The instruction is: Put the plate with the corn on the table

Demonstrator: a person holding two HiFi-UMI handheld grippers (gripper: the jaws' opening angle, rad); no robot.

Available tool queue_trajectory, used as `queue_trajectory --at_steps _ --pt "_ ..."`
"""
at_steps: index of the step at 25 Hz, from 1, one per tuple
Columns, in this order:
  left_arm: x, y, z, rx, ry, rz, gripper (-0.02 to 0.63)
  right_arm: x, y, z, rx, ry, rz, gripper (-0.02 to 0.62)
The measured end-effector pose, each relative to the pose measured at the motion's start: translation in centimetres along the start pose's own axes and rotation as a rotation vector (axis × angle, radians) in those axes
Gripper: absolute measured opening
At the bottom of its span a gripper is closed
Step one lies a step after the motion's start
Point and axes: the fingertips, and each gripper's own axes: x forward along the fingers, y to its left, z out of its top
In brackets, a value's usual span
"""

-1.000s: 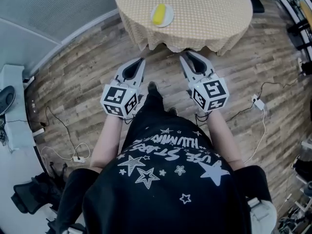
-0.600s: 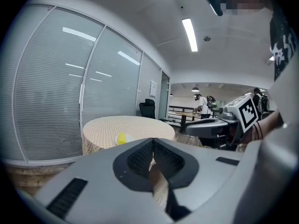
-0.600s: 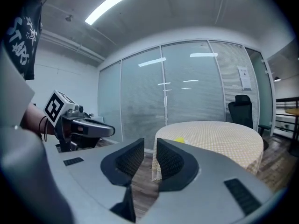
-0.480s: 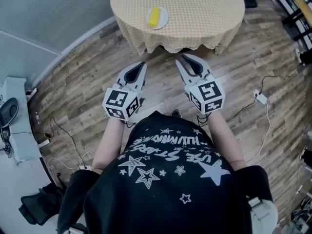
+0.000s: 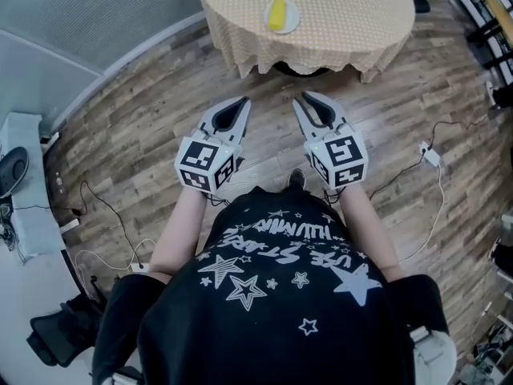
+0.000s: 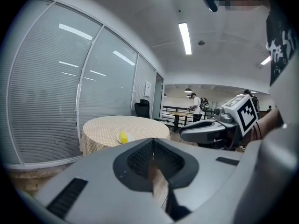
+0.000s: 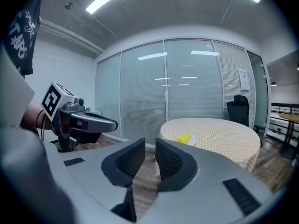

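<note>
A white plate (image 5: 281,16) with a yellow corn cob (image 5: 276,14) rests on the round table (image 5: 345,14), which has a yellow checked cloth, at the top of the head view. My left gripper (image 5: 243,101) and right gripper (image 5: 298,97) hang over the wooden floor well short of the table, both empty. In the left gripper view the jaws (image 6: 152,146) are pressed together, and the plate (image 6: 124,137) lies far ahead. In the right gripper view the gripper (image 7: 150,146) shows a narrow gap, with the plate (image 7: 187,139) beyond on the table (image 7: 219,127).
A glass wall with blinds (image 6: 56,87) curves behind the table. A black office chair (image 7: 239,107) stands past it. A power strip with cable (image 5: 427,157) lies on the floor at the right. A white cabinet (image 5: 20,183) stands at the left, with people (image 6: 194,107) far off.
In the head view the table and plate have shifted a little right and up as the person moves. Both grippers keep their place before the body, empty.
</note>
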Motion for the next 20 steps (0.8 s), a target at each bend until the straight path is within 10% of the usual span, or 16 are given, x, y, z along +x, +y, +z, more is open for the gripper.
queue_trajectory --at_steps 20 --pt "-9.6 2.0 -2.7 -0.016 -0.018 -0.068 0.008 -1.7 9.5 -1.2 0.038 0.065 -0.120 0.077"
